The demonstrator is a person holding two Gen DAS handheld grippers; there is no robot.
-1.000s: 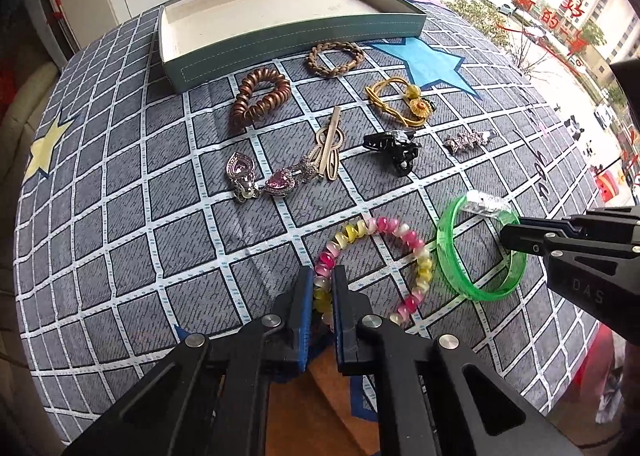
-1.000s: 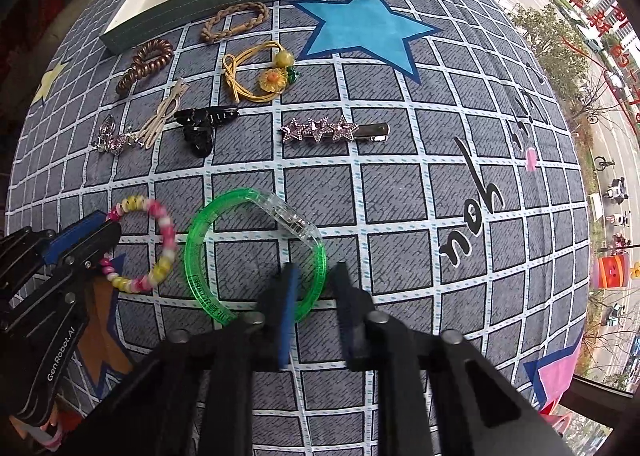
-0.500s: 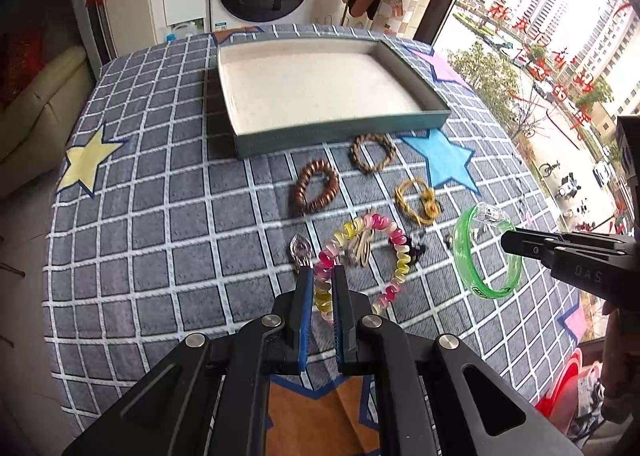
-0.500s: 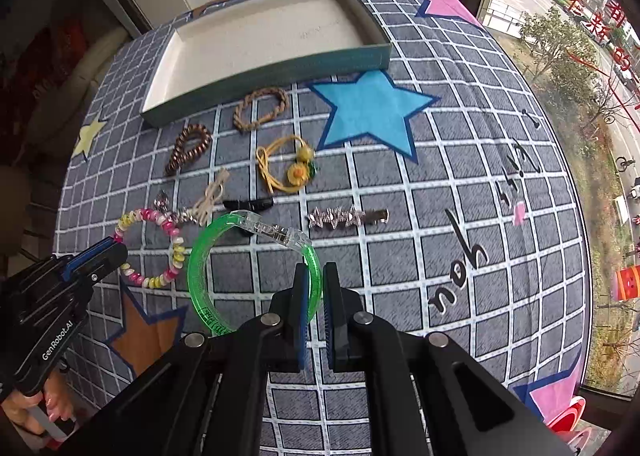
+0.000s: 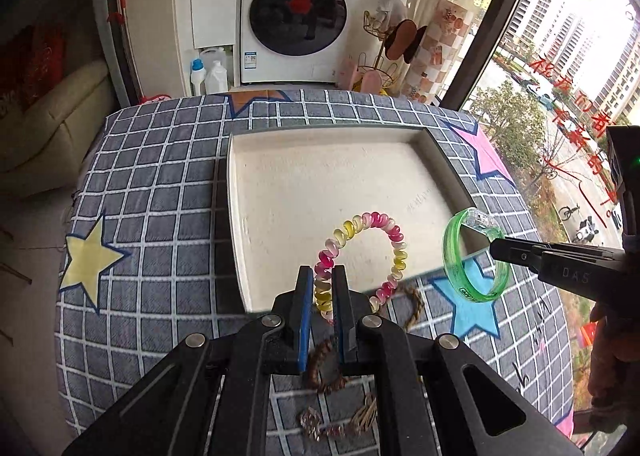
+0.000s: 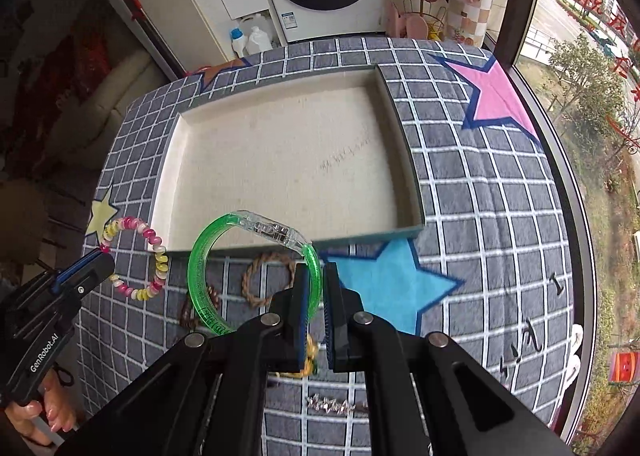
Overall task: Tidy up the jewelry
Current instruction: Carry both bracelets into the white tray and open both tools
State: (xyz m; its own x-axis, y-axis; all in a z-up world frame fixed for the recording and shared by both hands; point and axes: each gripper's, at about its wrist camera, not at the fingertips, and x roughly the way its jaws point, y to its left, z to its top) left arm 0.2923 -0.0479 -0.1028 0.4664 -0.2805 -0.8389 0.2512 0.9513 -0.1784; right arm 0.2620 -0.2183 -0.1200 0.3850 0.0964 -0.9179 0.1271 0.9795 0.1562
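Left tongs (image 5: 323, 292) gripping a coil bracelet (image 5: 362, 256), hanging over the near edge of the tray (image 5: 236, 216). Right tongs (image 6: 318, 296) gripping a bangle (image 6: 200, 276), held to the right of the left tongs, above the tray's near right corner. Tray lying on the desk (image 5: 160, 184) ahead of both tongs. Braided ring (image 6: 264, 276), hair clip (image 6: 332, 404) lying on the desk beneath the right tongs. Washing machine (image 5: 300, 16) standing beyond the desk.

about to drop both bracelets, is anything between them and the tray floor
Nothing visible. The tray is bare inside; the beaded bracelet in the left tongs and green bangle in the right tongs hang near its front wall.
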